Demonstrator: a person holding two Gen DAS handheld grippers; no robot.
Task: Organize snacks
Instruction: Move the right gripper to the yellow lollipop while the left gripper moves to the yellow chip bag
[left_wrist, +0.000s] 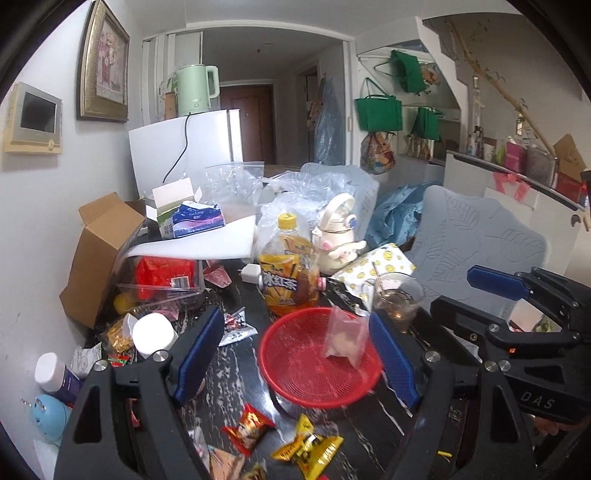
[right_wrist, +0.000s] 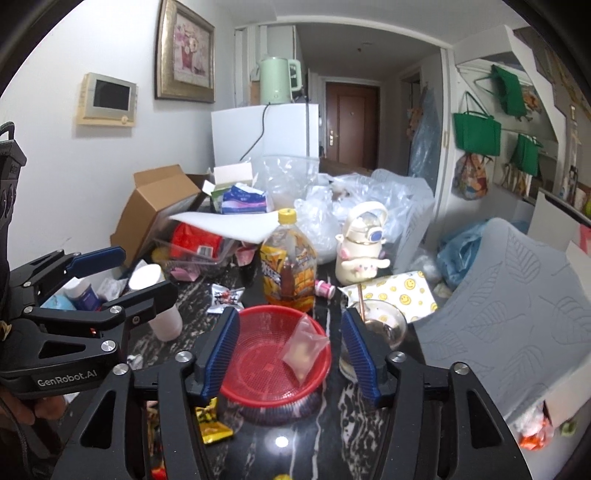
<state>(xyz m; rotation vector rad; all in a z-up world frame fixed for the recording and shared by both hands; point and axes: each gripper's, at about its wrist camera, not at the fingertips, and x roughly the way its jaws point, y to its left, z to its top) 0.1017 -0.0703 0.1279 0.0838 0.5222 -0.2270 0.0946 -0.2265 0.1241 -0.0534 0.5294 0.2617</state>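
Both claws hang above the dark marble table (left_wrist: 373, 439) with nothing between their blue pads. Left claw (left_wrist: 295, 354) stands wide, its pads framing the red basket (left_wrist: 295, 373) from either side without touching it. Right claw (right_wrist: 291, 354) is parted less far and is also empty; from the left wrist view it shows at the right edge, held by a hand low in the corner.

Inside the basket a small clear bag (left_wrist: 345, 338) with something pale in it leans against the right wall. On the table in front of the basket lie loose wrapped snacks: a red packet (left_wrist: 248, 427) and yellow packets (left_wrist: 308, 448) just beside it. Behind the basket stands an iced-tea bottle (left_wrist: 288, 266) with a yellow cap, upright. A plastic cup (left_wrist: 397, 299) sits to the basket's right, and a clear box (left_wrist: 162, 284) holding a red packet sits to the left.
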